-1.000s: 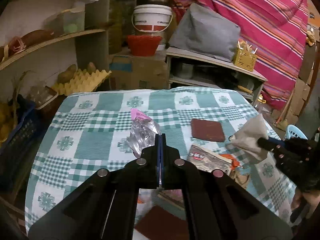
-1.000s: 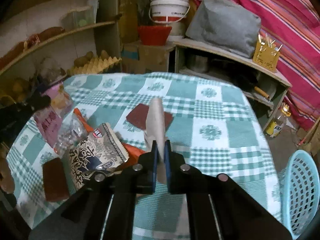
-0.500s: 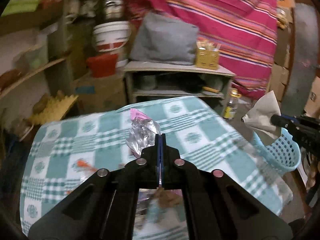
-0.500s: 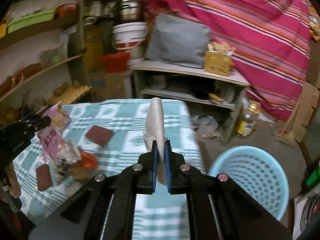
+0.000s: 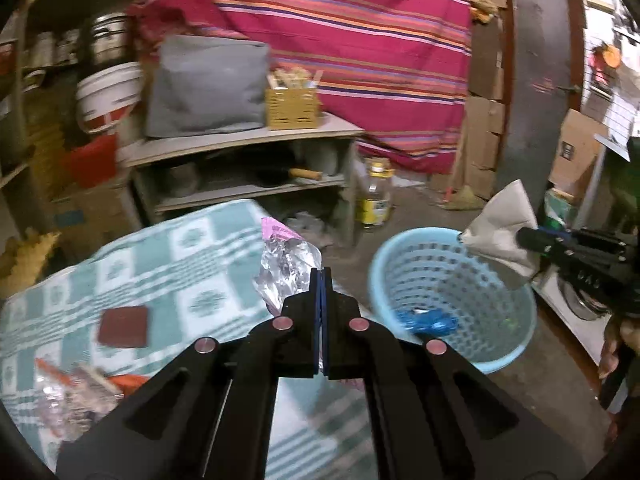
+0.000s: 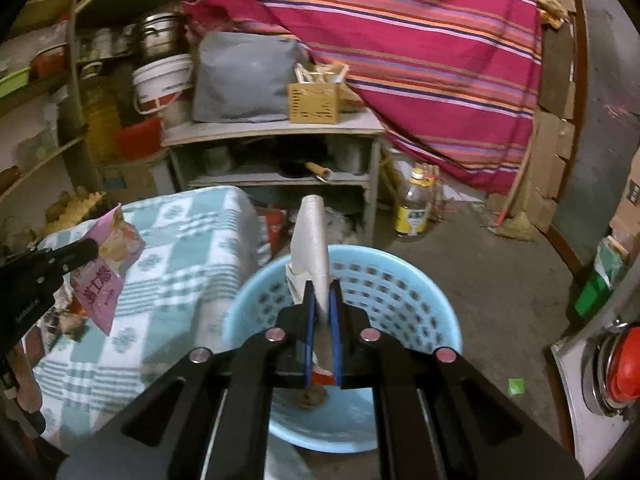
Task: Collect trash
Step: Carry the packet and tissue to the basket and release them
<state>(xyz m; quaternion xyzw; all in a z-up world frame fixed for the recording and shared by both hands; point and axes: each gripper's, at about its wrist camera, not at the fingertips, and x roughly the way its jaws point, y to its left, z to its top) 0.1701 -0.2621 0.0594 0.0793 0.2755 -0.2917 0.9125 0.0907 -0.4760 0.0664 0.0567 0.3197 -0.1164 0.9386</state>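
My left gripper (image 5: 320, 276) is shut on a crumpled pink and silver snack wrapper (image 5: 285, 263), held above the table's right edge; it also shows in the right wrist view (image 6: 105, 268). My right gripper (image 6: 321, 286) is shut on a folded grey-white paper (image 6: 311, 240), held over the light blue basket (image 6: 404, 280). In the left wrist view the paper (image 5: 502, 232) hangs over the far rim of the basket (image 5: 496, 320), which holds a blue scrap (image 5: 426, 322).
The table with a green checked cloth (image 5: 168, 264) carries a dark red square (image 5: 125, 326) and more wrappers (image 5: 76, 392) at its left. A shelf unit (image 5: 248, 168), a yellow bottle (image 5: 374, 200) and cardboard boxes stand behind the basket on the concrete floor.
Both grippers have swung right from over the table toward the blue basket, each still holding its item. The paper now hangs over the basket.
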